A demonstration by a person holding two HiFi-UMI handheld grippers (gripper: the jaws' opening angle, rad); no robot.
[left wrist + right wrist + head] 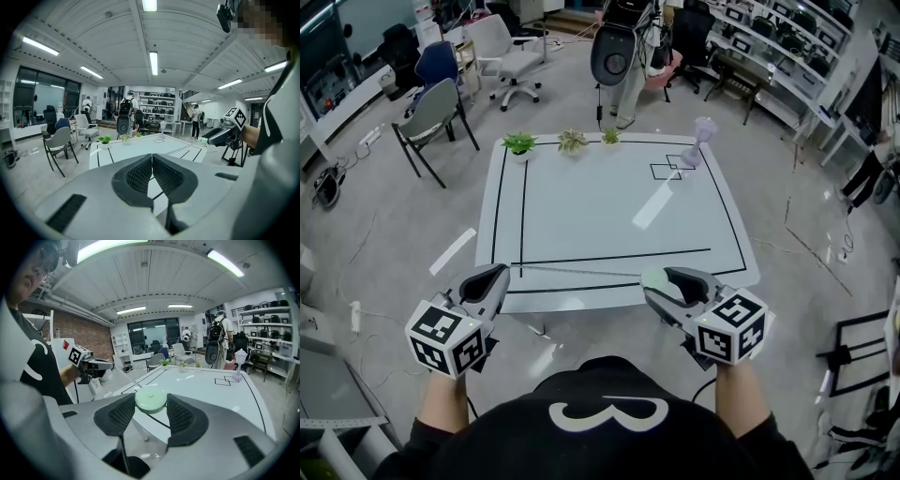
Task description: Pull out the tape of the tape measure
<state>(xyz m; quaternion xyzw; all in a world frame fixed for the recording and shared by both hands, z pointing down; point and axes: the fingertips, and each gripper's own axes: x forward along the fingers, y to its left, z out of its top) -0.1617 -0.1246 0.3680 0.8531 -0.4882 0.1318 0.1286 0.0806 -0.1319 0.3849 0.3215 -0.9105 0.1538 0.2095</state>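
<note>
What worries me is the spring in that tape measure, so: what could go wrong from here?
The thin tape is stretched between the shut left gripper and the green tape measure in the right gripper. If the left pinch slips, it may snap back. The round tape measure sits only at the right gripper's pad tips and might pop out.

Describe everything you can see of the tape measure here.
The tape measure is a small, round, pale green case, plastic-looking, with a centre button, clamped flat between the right gripper's jaws above the white table's near edge. Its thin tape is drawn out leftward, taut, to the left gripper's closed jaws.
</note>
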